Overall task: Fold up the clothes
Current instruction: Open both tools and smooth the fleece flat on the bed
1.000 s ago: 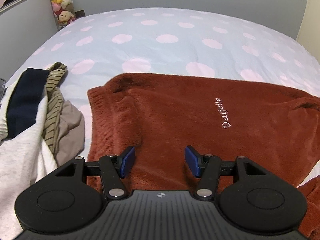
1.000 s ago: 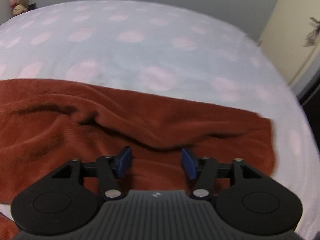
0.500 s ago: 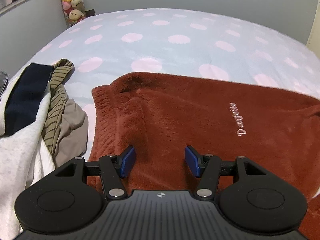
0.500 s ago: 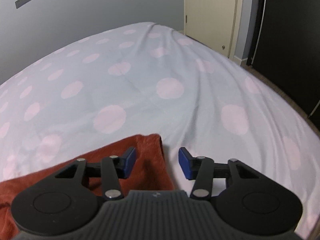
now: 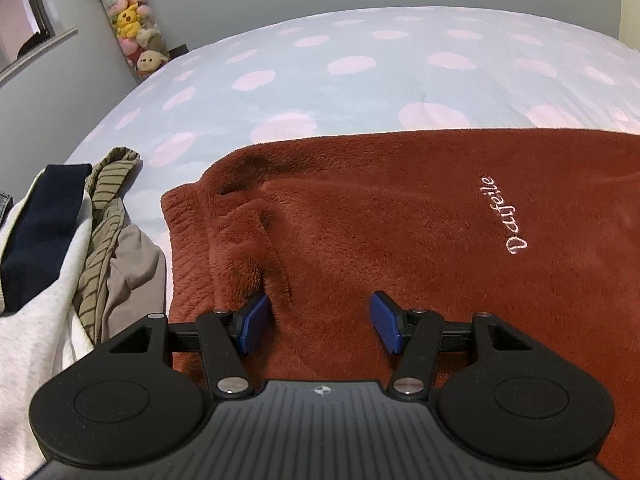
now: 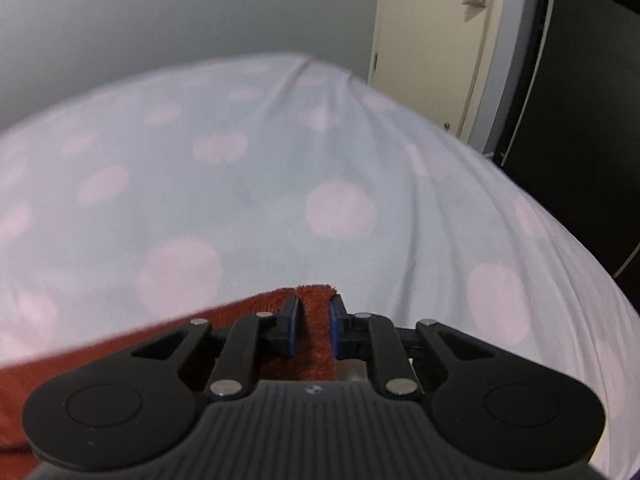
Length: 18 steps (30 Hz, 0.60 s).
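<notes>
A rust-red fleece garment with white embroidered lettering lies spread flat on the polka-dot bed sheet. My left gripper hovers open just over its left end, near the ribbed hem, blue pads wide apart with fleece below them. In the right wrist view, my right gripper is at the garment's far right corner. Its jaws are closing, and a strip of the red fleece fills the narrow gap between the pads. The sheet stretches beyond it.
A heap of other clothes, white, navy, striped olive and beige, lies left of the fleece. Plush toys stand in the far left corner. A cream door and a dark opening are past the bed's right edge.
My right gripper swept right along the fleece to its end corner and its jaws narrowed onto it. My left gripper sank a little closer to the fleece, still open.
</notes>
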Tool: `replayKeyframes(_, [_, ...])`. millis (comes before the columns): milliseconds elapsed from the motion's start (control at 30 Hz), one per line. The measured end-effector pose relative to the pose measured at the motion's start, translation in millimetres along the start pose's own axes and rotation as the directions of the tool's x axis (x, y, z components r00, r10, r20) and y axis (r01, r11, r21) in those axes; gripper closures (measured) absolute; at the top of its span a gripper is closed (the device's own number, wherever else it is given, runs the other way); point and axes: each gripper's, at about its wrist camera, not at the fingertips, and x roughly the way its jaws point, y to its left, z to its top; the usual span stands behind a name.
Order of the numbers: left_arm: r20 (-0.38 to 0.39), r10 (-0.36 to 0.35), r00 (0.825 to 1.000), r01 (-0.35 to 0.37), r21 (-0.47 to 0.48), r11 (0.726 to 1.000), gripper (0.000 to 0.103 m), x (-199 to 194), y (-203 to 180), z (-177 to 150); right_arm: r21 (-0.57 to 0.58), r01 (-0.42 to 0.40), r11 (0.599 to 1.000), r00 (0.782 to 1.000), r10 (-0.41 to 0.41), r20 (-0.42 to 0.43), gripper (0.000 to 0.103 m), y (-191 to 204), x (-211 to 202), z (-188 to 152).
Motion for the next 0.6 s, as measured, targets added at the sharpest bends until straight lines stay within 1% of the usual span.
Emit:
replayKeyframes(33, [-0.001,-0.004,1.000,0.004,-0.004,1.000,0.048,0,1,0,-0.010,0.007,1.000,1.000,-0.007,-0.012,0.081,1,2,-2])
replayKeyframes(67, [-0.002,-0.008,1.000,0.008,-0.008,1.000,0.048,0,2,1,-0.008,0.003,1.000,1.000,-0.004,-0.002,0.079,-1,-1,-3])
replayKeyframes(100, [-0.002,-0.011,1.000,0.011,-0.010,1.000,0.048,1,2,1,-0.001,-0.002,1.000,1.000,0.002,0.006,0.069,-4,-5,-4])
replayKeyframes(133, [-0.001,-0.011,1.000,0.011,-0.009,1.000,0.048,1,2,0,0.011,-0.010,1.000,1.000,0.010,0.013,0.062,-11,-10,-3])
replayKeyframes(267, [0.005,-0.010,1.000,0.010,-0.004,1.000,0.048,0,2,0,0.091,-0.035,0.995,0.999,0.033,0.027,0.061,-41,-40,-10])
replayKeyframes(367, [0.003,-0.014,1.000,0.014,-0.002,1.000,0.048,-3,2,0,0.179,-0.080,0.981,0.997,0.081,0.004,0.061,-60,-60,-26])
replayKeyframes(500, [-0.005,-0.022,1.000,0.022,0.000,1.000,0.048,-8,3,-1,0.294,-0.139,0.946,0.987,0.156,-0.036,0.061,-69,-69,-56])
replayKeyframes(600, [-0.008,-0.021,1.000,0.021,0.009,1.000,0.048,-12,2,-3,0.383,-0.161,0.910,0.982,0.186,-0.031,0.061,-70,-61,-71])
